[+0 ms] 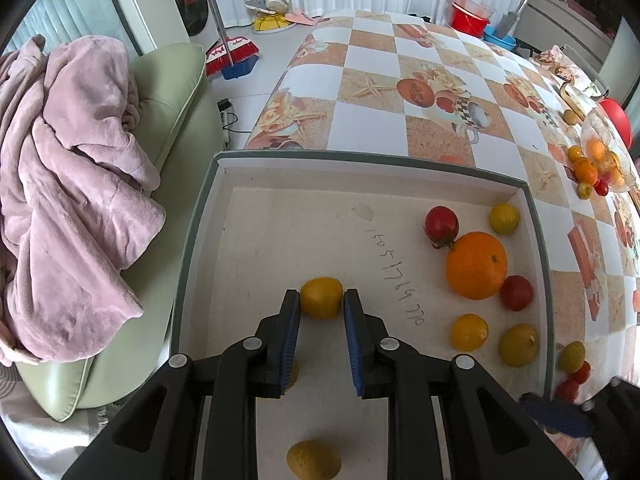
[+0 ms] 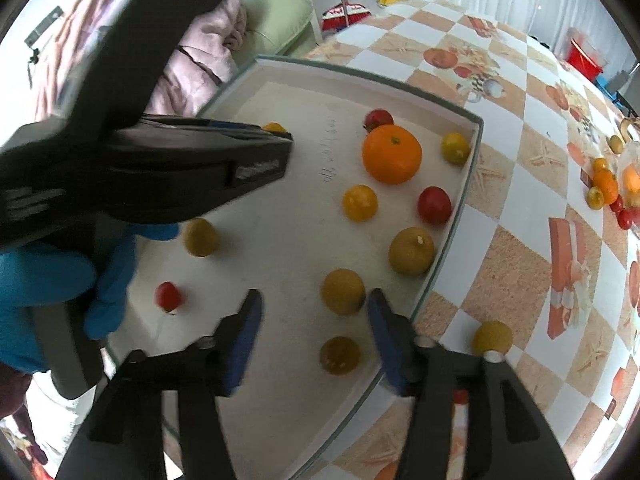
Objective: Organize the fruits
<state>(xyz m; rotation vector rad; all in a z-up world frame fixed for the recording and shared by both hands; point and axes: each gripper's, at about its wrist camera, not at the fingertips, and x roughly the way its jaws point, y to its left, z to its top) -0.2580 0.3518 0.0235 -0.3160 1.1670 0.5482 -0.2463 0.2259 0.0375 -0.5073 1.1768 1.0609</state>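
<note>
A shallow white box (image 1: 536,216) (image 2: 466,196) on the table holds several small yellow and red fruits and one big orange (image 1: 476,265) (image 2: 392,154). My left gripper (image 1: 321,300) is shut on a small yellow fruit (image 1: 321,297) low over the box floor; from the right wrist view only its side (image 2: 256,152) and the fruit's top (image 2: 274,127) show. My right gripper (image 2: 314,306) is open and empty above the box's near corner, with a yellow fruit (image 2: 343,291) just beyond its fingertips.
A clear bowl (image 1: 608,152) with a pile of more fruits beside it (image 2: 606,190) sits at the table's far right. Loose fruits (image 1: 572,356) (image 2: 492,337) lie on the tablecloth beside the box. A green sofa with a pink blanket (image 1: 68,184) stands left.
</note>
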